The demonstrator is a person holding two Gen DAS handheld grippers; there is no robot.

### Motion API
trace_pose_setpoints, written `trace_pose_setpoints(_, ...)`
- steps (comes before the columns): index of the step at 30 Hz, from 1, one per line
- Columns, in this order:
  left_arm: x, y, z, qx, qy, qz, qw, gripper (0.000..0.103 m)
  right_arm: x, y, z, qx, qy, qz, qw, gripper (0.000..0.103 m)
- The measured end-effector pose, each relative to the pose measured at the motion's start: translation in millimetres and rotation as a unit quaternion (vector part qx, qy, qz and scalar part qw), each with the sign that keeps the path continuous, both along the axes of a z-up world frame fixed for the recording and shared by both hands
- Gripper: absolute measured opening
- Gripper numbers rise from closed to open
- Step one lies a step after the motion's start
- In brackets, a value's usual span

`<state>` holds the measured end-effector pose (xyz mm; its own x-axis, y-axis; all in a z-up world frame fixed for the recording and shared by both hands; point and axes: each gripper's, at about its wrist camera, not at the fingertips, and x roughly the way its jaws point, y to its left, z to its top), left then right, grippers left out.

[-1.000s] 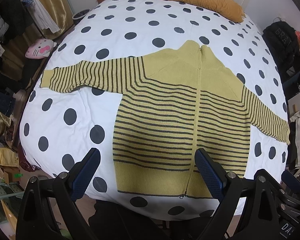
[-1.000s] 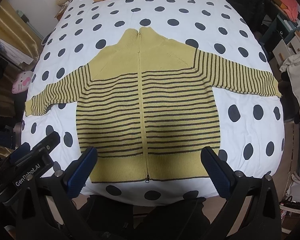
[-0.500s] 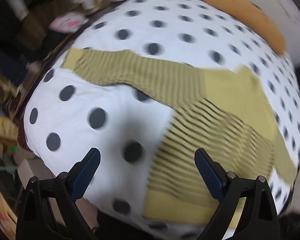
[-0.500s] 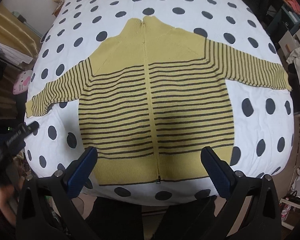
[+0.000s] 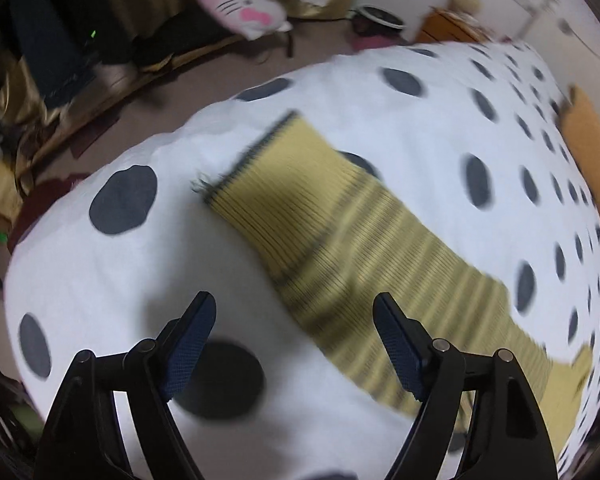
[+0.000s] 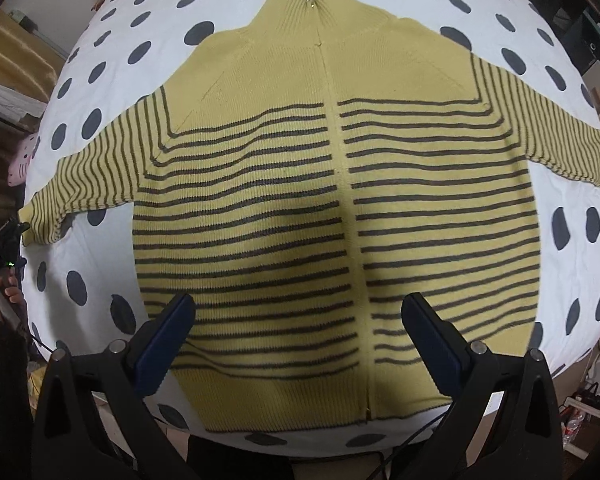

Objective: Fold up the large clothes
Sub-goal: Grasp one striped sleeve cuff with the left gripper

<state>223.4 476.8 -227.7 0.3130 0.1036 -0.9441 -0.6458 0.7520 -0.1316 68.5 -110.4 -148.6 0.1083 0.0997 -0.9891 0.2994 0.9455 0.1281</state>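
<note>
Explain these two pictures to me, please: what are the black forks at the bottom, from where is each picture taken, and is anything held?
No robot: a person carries two hand-held grippers, each with a fisheye camera looking along its fingers. The left gripper is open over the sweater's striped sleeve. The right gripper is open above the yellow striped zip sweater, spread flat on the polka-dot bed cover. Neither holds anything. A pink cat cushion lies beside the bed.

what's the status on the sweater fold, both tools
Left tool open, empty, at the left sleeve. Right tool open, empty, over the sweater hem. Sweater flat, unfolded, zipped. Nothing in the way.
</note>
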Motion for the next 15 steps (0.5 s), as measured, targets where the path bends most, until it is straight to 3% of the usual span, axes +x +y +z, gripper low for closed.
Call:
trace_pose_setpoints(4,14,24,-24,-0.035,-0.01,0.02,0.9991,0.08,16,11,-15,-0.006,0.007,0.008,1.0,0.103)
trace_pose_setpoints(5,15,27,-26,-0.038,-0.014,0.025,0.9989,0.073,20,13,-17,-0.007,0.006,0.011,1.0,0.103)
trace_pose_setpoints(6,17,29,-26,-0.028,-0.021,0.03,0.9989,0.062,23,13,-18,-0.009,0.004,0.014,1.0,0.103)
trace_pose_setpoints(7,19,29,-24,-0.016,-0.021,0.028,0.9992,0.031,26,14,-19,-0.014,0.002,0.016,1.0,0.103)
trace_pose_setpoints(8,25,28,-26,-0.013,-0.014,0.023,0.9996,0.016,28,14,-20,-0.019,0.001,0.017,1.0,0.103)
trace_pose_setpoints(11,26,19,-4,-0.004,-0.038,0.011,0.9992,0.011,34,7,-21,-0.014,-0.001,0.007,1.0,0.103)
trace_pose_setpoints(15,15,-19,58,-0.008,-0.129,-0.019,0.9915,0.01,37,-13,-20,0.004,-0.014,-0.017,1.0,0.103)
